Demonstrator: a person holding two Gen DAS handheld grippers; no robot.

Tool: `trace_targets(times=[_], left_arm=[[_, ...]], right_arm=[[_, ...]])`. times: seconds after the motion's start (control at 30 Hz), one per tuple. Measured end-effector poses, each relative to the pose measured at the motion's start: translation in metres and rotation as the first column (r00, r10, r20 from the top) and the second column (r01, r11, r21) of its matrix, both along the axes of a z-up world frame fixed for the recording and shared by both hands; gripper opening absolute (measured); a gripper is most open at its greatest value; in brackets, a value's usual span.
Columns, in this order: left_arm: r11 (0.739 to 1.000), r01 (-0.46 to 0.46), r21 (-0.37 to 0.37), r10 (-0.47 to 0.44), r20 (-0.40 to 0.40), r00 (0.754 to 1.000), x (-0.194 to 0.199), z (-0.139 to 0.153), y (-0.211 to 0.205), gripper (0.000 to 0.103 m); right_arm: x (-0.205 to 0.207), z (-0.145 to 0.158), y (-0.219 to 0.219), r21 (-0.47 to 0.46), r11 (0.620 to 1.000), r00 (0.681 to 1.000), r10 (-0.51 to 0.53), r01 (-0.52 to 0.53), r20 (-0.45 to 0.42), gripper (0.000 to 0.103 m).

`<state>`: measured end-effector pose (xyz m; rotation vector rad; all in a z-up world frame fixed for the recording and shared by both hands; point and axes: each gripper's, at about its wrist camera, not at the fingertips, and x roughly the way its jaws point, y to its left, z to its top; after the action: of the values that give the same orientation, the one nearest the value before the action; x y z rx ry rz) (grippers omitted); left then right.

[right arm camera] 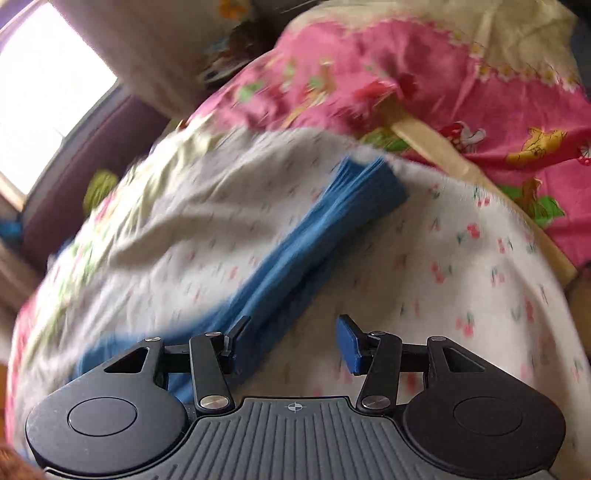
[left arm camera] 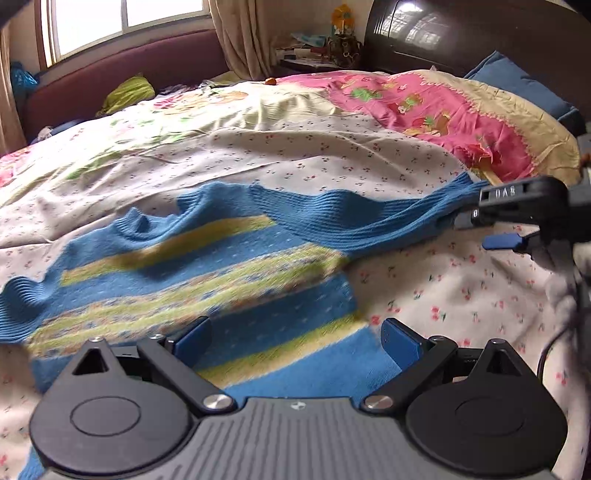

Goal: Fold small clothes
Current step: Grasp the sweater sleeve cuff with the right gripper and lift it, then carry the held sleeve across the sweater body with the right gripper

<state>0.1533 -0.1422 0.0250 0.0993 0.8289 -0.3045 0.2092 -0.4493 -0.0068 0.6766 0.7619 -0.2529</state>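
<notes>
one sweater [left arm camera: 207, 266], two tongs [left arm camera: 295, 341] [right arm camera: 291, 343].

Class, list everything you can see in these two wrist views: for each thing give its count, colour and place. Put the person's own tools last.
sweater: one, blue with yellow-green stripes, spread on the bed, one sleeve stretched right.
bedsheet: one, white with small cherry print, under the sweater.
quilt: one, pink with cartoon print and cream border, bunched at the bed's far right.
pillow: one, blue, against the dark headboard.
green cloth: one, lime, far left by the maroon bench.
left tongs: open, above the sweater's hem.
right tongs: open, at the sleeve.
</notes>
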Motion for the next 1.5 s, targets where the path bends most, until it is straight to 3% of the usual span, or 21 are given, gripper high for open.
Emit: trace_targets(times=[0.23,0.33,0.4,0.53,0.77,0.97,1.07,1.17,1.33,1.4,1.5], left_arm=[[1.0,0.004,-0.006,-0.005,-0.027,1.0,0.022,-0.013,-0.016,0.103],[1.0,0.004,-0.007,-0.004,-0.035,0.999,0.025,-0.017,-0.02,0.103],[1.0,0.004,-0.007,-0.005,-0.042,0.999,0.025,-0.019,-0.02,0.103],[1.0,0.002,-0.008,-0.002,-0.06,0.998,0.023,-0.023,-0.018,0.103],[0.999,-0.03,-0.045,0.028,-0.047,0.999,0.017,-0.014,0.008,0.103],[0.991,-0.114,-0.072,0.113,-0.013,0.993,0.007,-0.001,0.056,0.103],[0.984,-0.163,-0.076,0.164,0.007,0.987,-0.001,0.004,0.085,0.103],[0.971,-0.222,-0.084,0.224,0.021,0.974,-0.012,0.007,0.116,0.103],[0.945,-0.315,-0.088,0.318,0.031,0.947,-0.033,0.005,0.164,0.103],[0.934,-0.35,-0.076,0.354,0.039,0.934,-0.04,0.001,0.181,0.103],[0.917,-0.393,-0.065,0.396,0.033,0.918,-0.047,-0.011,0.2,0.103]], right_arm=[[0.032,-0.028,-0.04,0.199,0.968,0.987,-0.158,0.151,0.016,0.048],[0.037,-0.029,-0.047,0.196,0.963,0.981,-0.191,0.182,0.026,0.034],[0.042,-0.027,-0.049,0.165,0.966,0.979,-0.204,0.197,0.026,0.015],[0.043,-0.016,-0.047,0.143,0.969,0.976,-0.21,0.201,0.051,0.008],[0.05,0.047,0.017,0.024,1.0,0.982,-0.015,0.011,0.19,0.008],[0.063,0.093,0.123,-0.059,0.965,0.929,0.262,-0.256,0.262,0.008],[0.064,0.096,0.191,-0.137,0.905,0.873,0.424,-0.402,0.242,0.008],[0.06,0.085,0.264,-0.234,0.81,0.789,0.581,-0.538,0.2,0.008],[0.038,0.031,0.372,-0.361,0.57,0.596,0.802,-0.738,0.049,0.008],[0.031,0.005,0.403,-0.389,0.484,0.54,0.841,-0.784,-0.042,0.008],[0.02,-0.018,0.422,-0.453,0.387,0.491,0.86,-0.803,-0.137,0.011]])
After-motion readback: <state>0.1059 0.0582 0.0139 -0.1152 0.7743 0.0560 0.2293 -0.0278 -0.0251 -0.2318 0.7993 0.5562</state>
